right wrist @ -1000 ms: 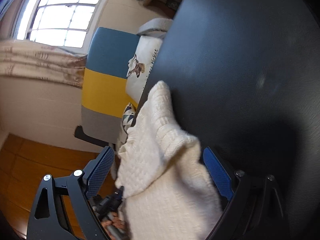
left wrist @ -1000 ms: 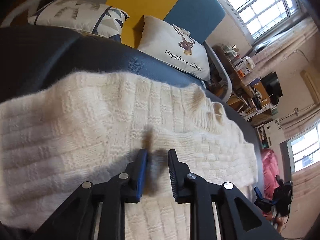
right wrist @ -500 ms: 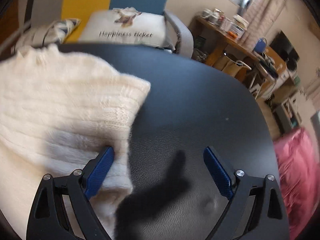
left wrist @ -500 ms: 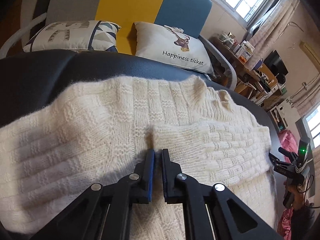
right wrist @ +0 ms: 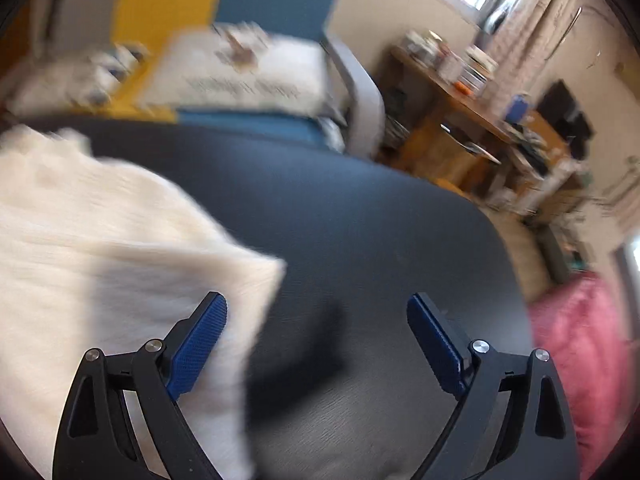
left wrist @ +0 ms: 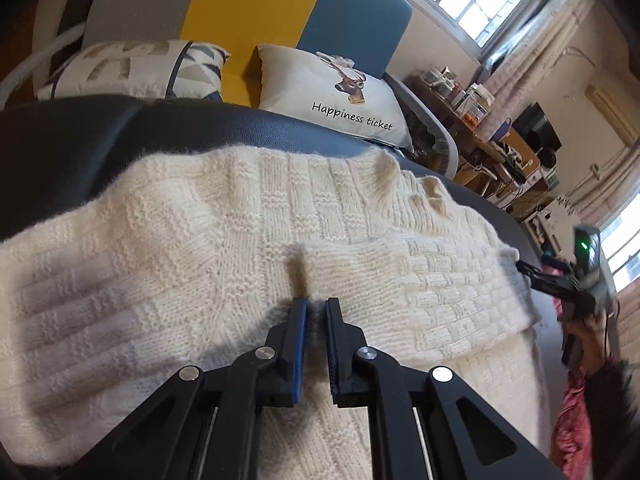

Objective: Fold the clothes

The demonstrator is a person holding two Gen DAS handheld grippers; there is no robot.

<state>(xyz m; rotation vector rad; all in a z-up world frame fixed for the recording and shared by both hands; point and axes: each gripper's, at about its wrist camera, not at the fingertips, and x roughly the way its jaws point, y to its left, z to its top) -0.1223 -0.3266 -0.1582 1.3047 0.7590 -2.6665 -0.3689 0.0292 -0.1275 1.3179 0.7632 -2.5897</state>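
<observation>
Since a second ago my right gripper (right wrist: 316, 344) let the sleeve drop and swung off, fingers spread | left gripper (left wrist: 316, 320) fingers opening slightly, knit pinched between | cream knit sweater (left wrist: 200, 248) flat on black bench (right wrist: 360, 220) | sleeve folded in; body folds remain.

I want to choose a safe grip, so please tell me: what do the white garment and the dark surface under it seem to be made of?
Sweater: apparently thick wool or acrylic knit, matte and fuzzy, with a raised basket-weave pattern. Table: probably black leather-like vinyl covering, with a fine grain and soft sheen.
</observation>
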